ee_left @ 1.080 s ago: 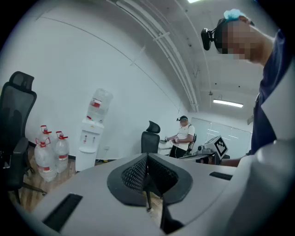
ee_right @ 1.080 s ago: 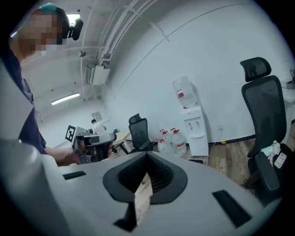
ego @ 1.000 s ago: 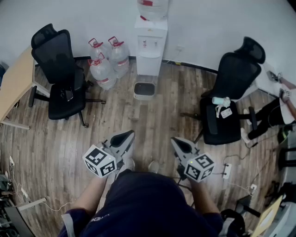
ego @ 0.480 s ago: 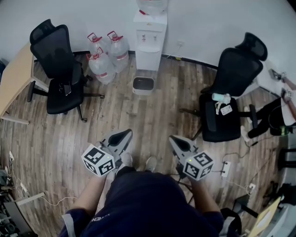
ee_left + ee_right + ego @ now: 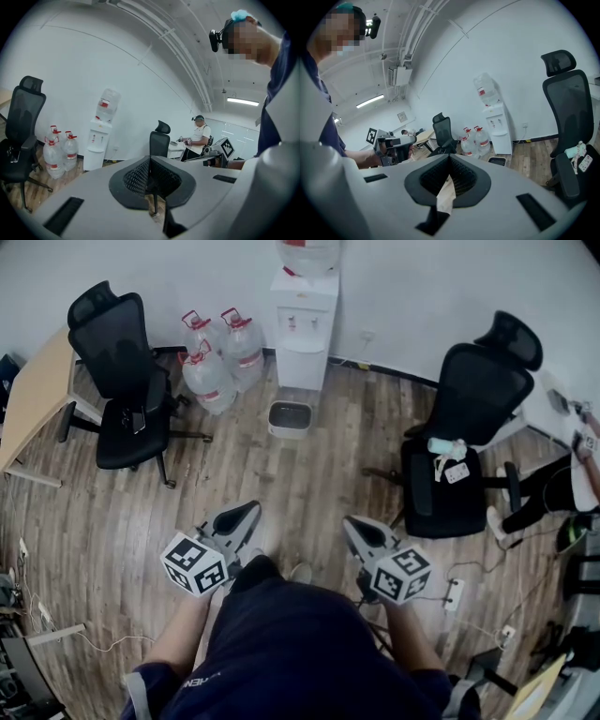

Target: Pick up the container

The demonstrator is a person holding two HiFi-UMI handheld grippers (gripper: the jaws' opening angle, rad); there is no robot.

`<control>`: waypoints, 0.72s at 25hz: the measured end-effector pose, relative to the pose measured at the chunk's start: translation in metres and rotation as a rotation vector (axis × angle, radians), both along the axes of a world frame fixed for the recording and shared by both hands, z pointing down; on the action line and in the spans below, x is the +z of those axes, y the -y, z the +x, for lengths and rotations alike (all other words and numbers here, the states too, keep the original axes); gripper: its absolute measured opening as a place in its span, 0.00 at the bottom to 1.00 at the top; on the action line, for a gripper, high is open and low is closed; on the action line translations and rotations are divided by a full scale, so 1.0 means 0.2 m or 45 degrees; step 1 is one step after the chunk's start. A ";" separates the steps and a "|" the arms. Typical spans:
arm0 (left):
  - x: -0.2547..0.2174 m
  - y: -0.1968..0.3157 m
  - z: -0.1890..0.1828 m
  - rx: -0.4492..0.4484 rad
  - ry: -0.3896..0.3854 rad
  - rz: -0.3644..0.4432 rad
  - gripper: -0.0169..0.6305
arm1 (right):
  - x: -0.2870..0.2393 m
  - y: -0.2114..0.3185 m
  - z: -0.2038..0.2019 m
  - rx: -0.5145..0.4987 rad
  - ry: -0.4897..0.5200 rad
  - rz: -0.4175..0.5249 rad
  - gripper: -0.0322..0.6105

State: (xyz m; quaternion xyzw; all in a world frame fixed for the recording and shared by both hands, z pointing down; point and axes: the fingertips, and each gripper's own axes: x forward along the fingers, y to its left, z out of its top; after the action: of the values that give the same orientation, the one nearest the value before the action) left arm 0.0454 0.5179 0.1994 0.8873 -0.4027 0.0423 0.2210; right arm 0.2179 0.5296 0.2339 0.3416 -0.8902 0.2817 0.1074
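Jaws on both grippers are pressed together, pinching nothing.

From the head view, the left gripper and right gripper are held side by side, apart from each other, in front of the person's dark shirt, tips pointing out over the wooden floor. The container, a small grey open bin, sits on the floor at the foot of the white water dispenser against the far wall, well apart from both grippers. Three water jugs with red caps stand just left of the dispenser. A black office chair stands beside a wooden desk on the left. A second black chair on the right has a small bottle and a tag on its seat.

Along the left gripper view, the two dark pads meet at their tips with no gap. Beyond them are the water dispenser, the water jugs, and a seated person in a white top at the far side. I cannot make out the container in this view.

Along the right gripper view, the pads likewise meet at the tips. The container shows on the floor in front of the water dispenser, far beyond the jaws and to their right, with the water jugs just left of it.
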 end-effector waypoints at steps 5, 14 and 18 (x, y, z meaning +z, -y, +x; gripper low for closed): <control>0.02 0.12 0.00 -0.018 0.004 0.000 0.07 | 0.02 0.12 0.02 -0.002 -0.005 -0.008 0.08; 0.11 0.47 -0.01 0.020 -0.014 -0.022 0.07 | 0.11 0.41 0.03 0.042 -0.032 -0.052 0.08; 0.22 0.71 -0.08 0.057 -0.009 -0.060 0.07 | 0.19 0.61 -0.05 0.064 -0.052 -0.098 0.08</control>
State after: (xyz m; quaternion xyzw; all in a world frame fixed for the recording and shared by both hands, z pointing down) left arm 0.0289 0.3767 0.2425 0.8908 -0.3807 0.0536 0.2422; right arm 0.2077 0.4085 0.2723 0.3652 -0.8675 0.3112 0.1316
